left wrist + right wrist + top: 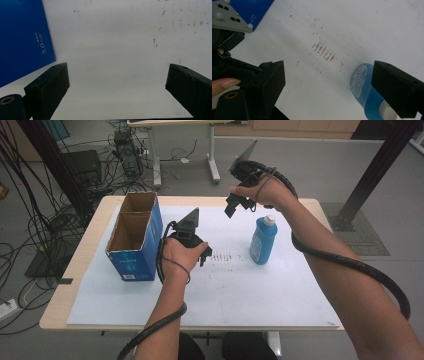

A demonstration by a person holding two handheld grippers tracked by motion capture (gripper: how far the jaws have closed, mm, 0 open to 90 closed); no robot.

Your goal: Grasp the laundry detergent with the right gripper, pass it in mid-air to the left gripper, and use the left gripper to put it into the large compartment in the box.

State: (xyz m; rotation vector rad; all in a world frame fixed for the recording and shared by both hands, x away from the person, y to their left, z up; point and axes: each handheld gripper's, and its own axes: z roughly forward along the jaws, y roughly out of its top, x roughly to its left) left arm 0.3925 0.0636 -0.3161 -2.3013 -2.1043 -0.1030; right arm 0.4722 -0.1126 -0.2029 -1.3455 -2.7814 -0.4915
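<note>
The blue bottle (263, 240) stands upright on the white sheet (250, 290) that covers the table (75, 270), untouched, so the work looks barely begun: nothing is grasped and everything is left to do. The right gripper (239, 205) hangs above and just behind the bottle, its jaws spread wide with nothing between them; in the right gripper view the bottle (364, 87) lies below, beside the right-hand jaw. The left gripper (204, 254) hovers low over the sheet to the left of the bottle, its jaws likewise wide apart and empty.

Farther left of the bottle stands an open blue cardboard box (134, 237), apparently empty, though its depths are in shadow. A patch of reddish smudges (227, 257) marks the sheet just left of the bottle. Nothing blocks the descent onto the bottle; the left gripper sits near enough to crowd a sideways approach.
</note>
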